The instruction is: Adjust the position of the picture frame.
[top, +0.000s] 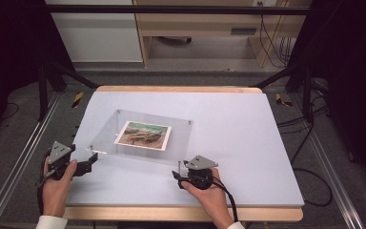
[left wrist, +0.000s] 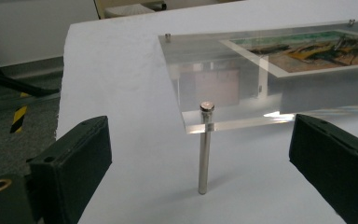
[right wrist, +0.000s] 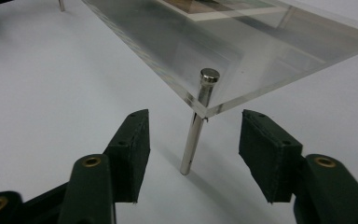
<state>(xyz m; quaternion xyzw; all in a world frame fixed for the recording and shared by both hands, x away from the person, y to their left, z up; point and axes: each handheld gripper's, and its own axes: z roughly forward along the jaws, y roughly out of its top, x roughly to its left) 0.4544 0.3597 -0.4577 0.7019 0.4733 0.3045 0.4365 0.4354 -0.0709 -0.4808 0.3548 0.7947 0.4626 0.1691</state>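
The high view looks forward and down over the white desk [top: 248, 143]; both gripper views sit low, close to near corners of the clear acrylic picture stand [top: 147, 136], which all views share.

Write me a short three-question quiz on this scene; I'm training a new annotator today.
1. True or false: the right gripper is clamped on a metal post.
2. What lies inside the clear acrylic frame? A) a key B) a printed picture C) a coin
3. Which corner of the frame does the left gripper face?

Key
1. False: its jaws stand apart on either side of the post, not touching it.
2. B, the picture.
3. The near left corner, with its own post between the open jaws.
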